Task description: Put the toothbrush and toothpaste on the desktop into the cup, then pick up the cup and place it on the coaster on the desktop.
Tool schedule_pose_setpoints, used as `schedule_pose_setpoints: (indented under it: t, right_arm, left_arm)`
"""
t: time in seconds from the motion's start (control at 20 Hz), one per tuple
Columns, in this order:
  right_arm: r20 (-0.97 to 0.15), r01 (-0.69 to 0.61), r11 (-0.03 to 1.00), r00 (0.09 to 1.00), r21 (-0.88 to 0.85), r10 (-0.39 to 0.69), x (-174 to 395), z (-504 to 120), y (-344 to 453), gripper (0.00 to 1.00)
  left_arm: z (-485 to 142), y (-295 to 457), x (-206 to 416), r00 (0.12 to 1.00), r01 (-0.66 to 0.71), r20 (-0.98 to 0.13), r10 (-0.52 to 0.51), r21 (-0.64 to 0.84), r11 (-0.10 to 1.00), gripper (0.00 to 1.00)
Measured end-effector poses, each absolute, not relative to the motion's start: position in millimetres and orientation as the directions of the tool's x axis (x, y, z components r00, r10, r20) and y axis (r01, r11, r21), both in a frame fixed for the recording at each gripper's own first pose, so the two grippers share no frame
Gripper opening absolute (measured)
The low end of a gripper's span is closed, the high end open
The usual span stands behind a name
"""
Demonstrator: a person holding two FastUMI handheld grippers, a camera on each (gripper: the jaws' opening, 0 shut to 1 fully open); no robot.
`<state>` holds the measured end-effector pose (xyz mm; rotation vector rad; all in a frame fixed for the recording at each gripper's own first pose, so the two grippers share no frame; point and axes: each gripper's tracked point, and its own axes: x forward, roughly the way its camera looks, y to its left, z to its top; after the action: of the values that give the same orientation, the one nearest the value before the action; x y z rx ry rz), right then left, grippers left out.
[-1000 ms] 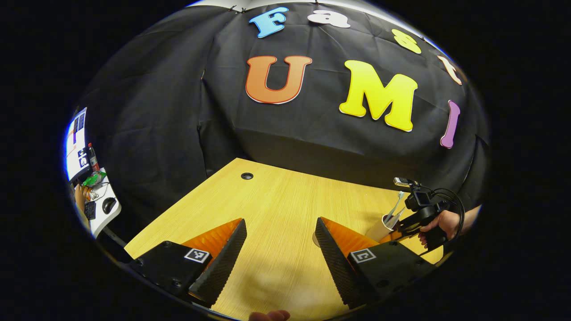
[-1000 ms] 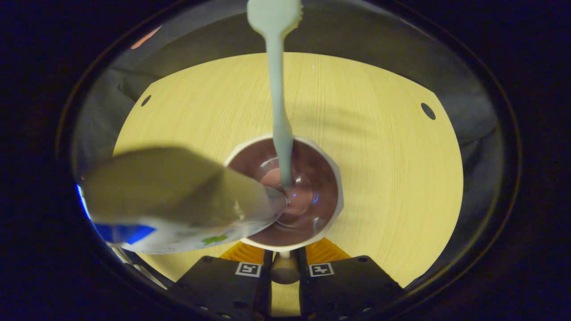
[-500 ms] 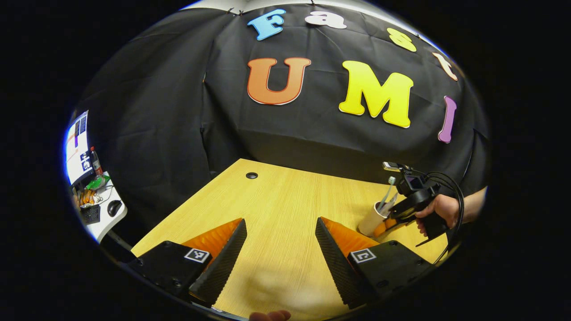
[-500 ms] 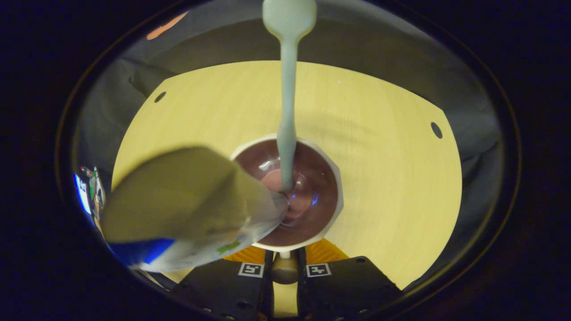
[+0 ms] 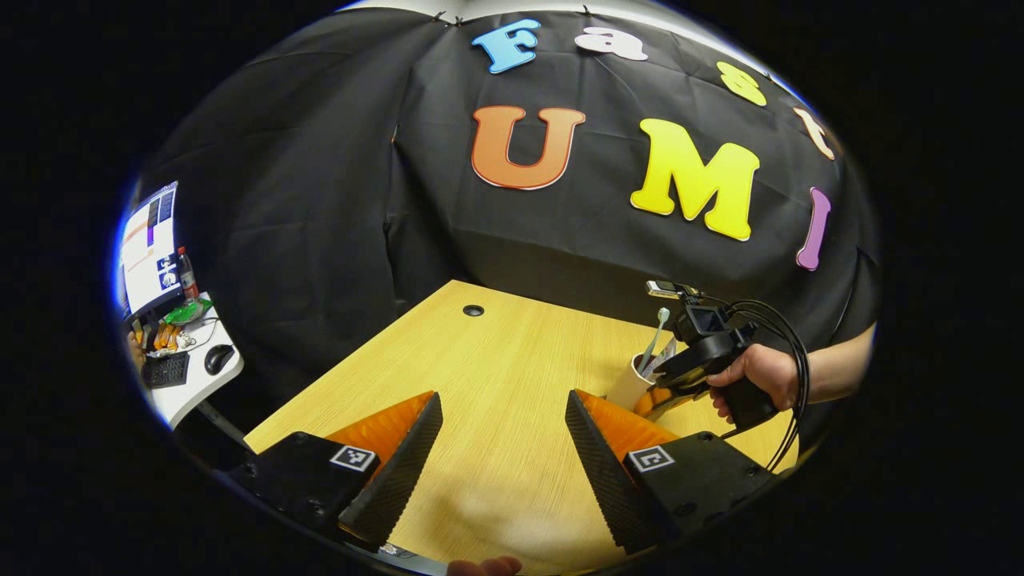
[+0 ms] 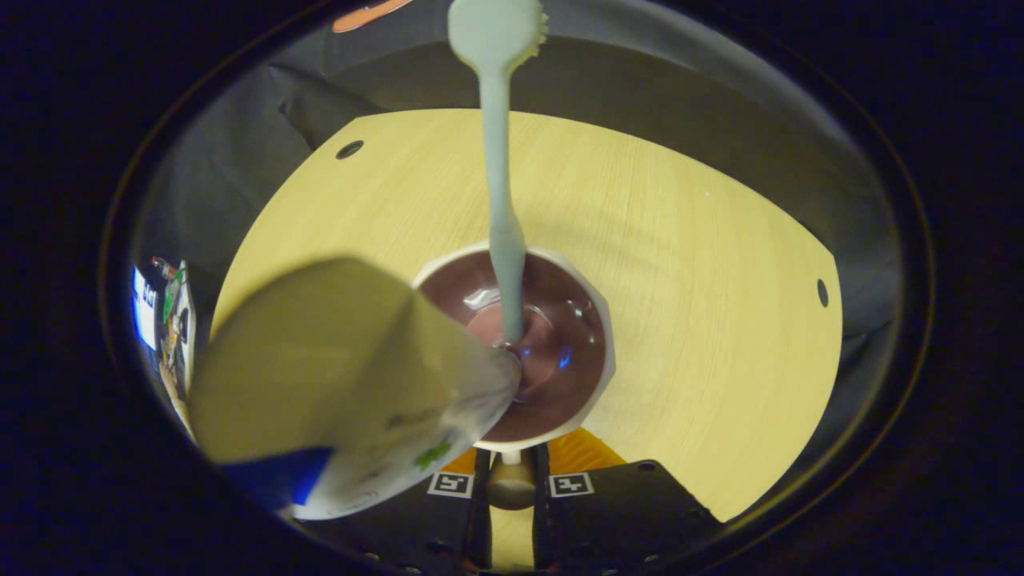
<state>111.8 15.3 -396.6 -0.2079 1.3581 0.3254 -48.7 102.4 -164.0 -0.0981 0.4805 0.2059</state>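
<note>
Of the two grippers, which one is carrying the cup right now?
The right gripper, held by the hand, is clamped on the white cup with toothbrush and toothpaste tube; the left gripper is open and empty.

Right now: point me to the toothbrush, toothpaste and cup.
toothbrush point(image 6: 498, 200): right gripper view, mid handle, above the rim.
toothpaste point(image 6: 336, 360): right gripper view, tube body leaning out of the cup.
cup point(image 6: 596, 320): right gripper view, right side of the rim.

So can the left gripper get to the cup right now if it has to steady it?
Probably not cleanly: the left gripper is open over bare desktop, but the right gripper and the hand holding it crowd the cup on its near side.
</note>
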Motion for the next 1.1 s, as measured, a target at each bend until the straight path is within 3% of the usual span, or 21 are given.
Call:
schedule_pose_setpoints:
  t: [0.5, 0.6, 0.75, 0.85, 1.1]
  right_arm:
    - [-0.986, -0.32, 0.947, 0.143, 0.039, 0.089, 107.6, -389.6, 16.4, 0.22]
    - [-0.98, -0.31, 0.949, 0.161, 0.058, 0.112, 106.3, -386.6, 19.3, 0.3]
    - [-0.979, -0.29, 0.955, 0.171, 0.061, 0.114, 101.7, -381.0, 13.0, 0.73]
    - [-0.975, -0.275, 0.958, 0.18, 0.076, 0.129, 92.3, -374.3, 7.1, 0.79]
    - [-0.952, -0.214, 0.97, 0.252, 0.119, 0.172, 57.9, -333.1, -20.1, 0.81]
  left_arm:
    - [-164.3, 110.0, -61.3, 0.854, -0.258, -0.481, 0.198, -0.06, 0.964, 0.99]
    - [-163.0, 106.8, -60.8, 0.857, -0.251, -0.478, 0.191, -0.063, 0.966, 0.99]
    - [-157.8, 98.8, -55.9, 0.868, -0.221, -0.467, 0.17, -0.056, 0.974, 0.98]
    - [-154.3, 93.4, -51.0, 0.875, -0.199, -0.456, 0.162, -0.033, 0.979, 0.98]
    - [-140.6, 64.2, -32.6, 0.9, -0.121, -0.424, 0.1, -0.022, 0.992, 0.98]
